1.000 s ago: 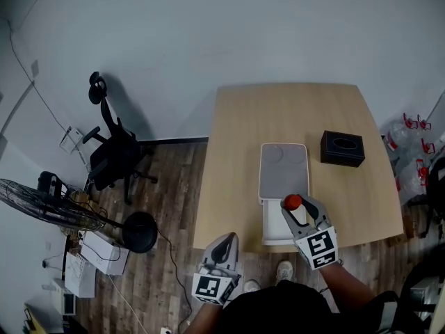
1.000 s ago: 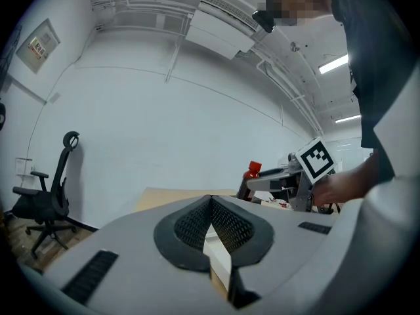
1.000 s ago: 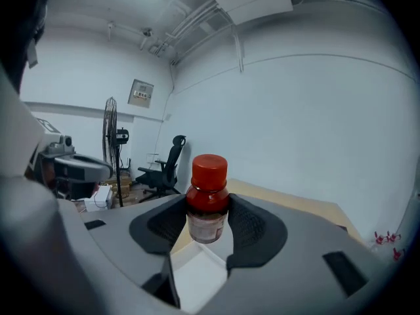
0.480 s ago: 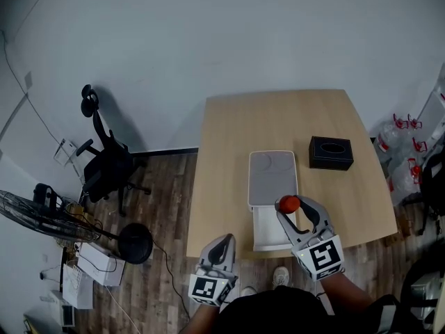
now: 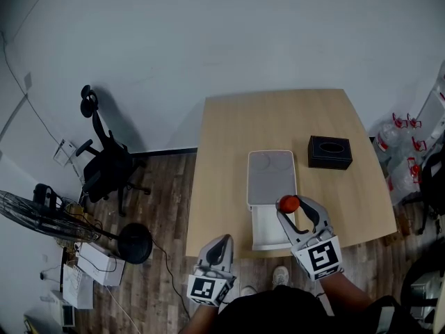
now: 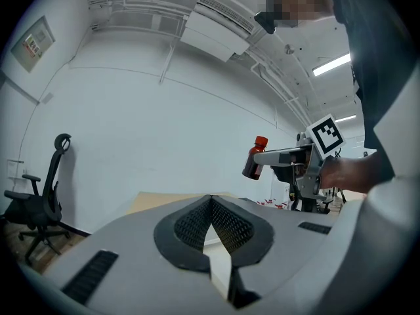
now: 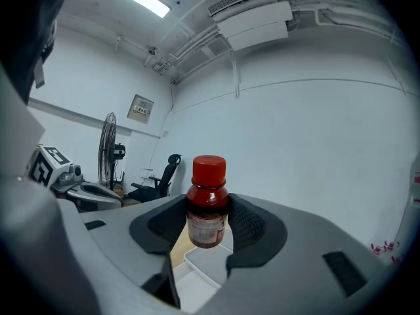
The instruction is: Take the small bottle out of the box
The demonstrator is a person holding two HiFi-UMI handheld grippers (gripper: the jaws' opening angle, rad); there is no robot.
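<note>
A small dark-red bottle [image 7: 207, 205] with a red cap [image 5: 289, 203] stands upright between the jaws of my right gripper [image 5: 291, 209], which is shut on it. It hangs in the air above the white box [image 5: 265, 229], an open tray whose grey lid [image 5: 271, 176] is slid toward the far side. From the left gripper view the same bottle [image 6: 254, 159] shows off to the right, held up by the other gripper. My left gripper [image 5: 221, 245] hovers off the table's near edge, its jaws shut with nothing between them.
A black tissue box [image 5: 330, 152] rests on the wooden table [image 5: 236, 138] to the right of the white box. On the floor at the left are an office chair [image 5: 104, 158], a standing fan [image 5: 49, 218] and a round fan base [image 5: 134, 242]. Water jugs [image 5: 393, 141] stand at the right.
The head view shifted between the earliest frame and half a second ago. Since then the right gripper with the bottle has barely moved, and the left gripper has stayed low.
</note>
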